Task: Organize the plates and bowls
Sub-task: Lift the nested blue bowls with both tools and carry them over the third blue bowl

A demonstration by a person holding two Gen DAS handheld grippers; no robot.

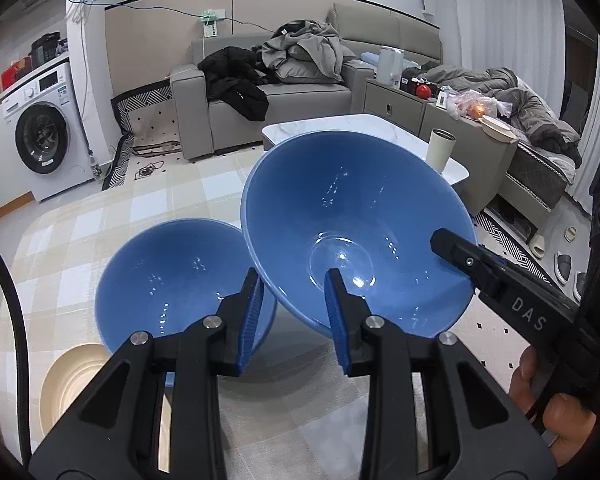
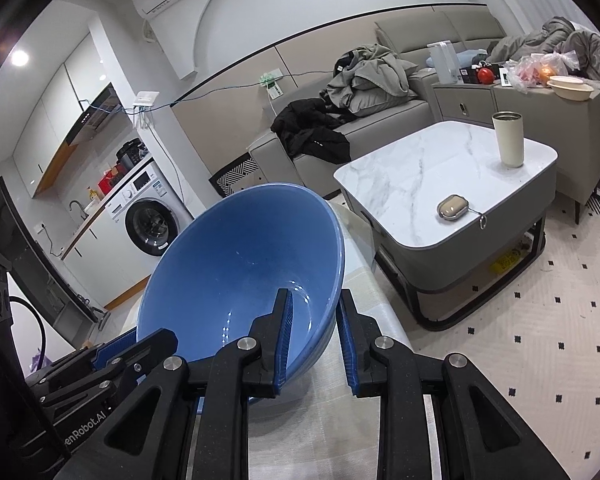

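My left gripper (image 1: 294,316) straddled the near rim of the tilted blue bowl (image 1: 356,232), one pad outside the wall and one inside; I couldn't tell whether the pads actually pressed it. My right gripper (image 2: 314,336) straddled the same bowl's rim at its other side, with visible space beside the outer finger, so its grip was unclear too. A second blue bowl (image 1: 172,280) sat just left of my left fingers on the checked tablecloth (image 1: 80,236), a cream plate (image 1: 68,384) further left and nearer.

Left gripper (image 1: 294,312) straddles the big blue bowl's (image 1: 352,208) rim – smaller bowl (image 1: 168,276) beside
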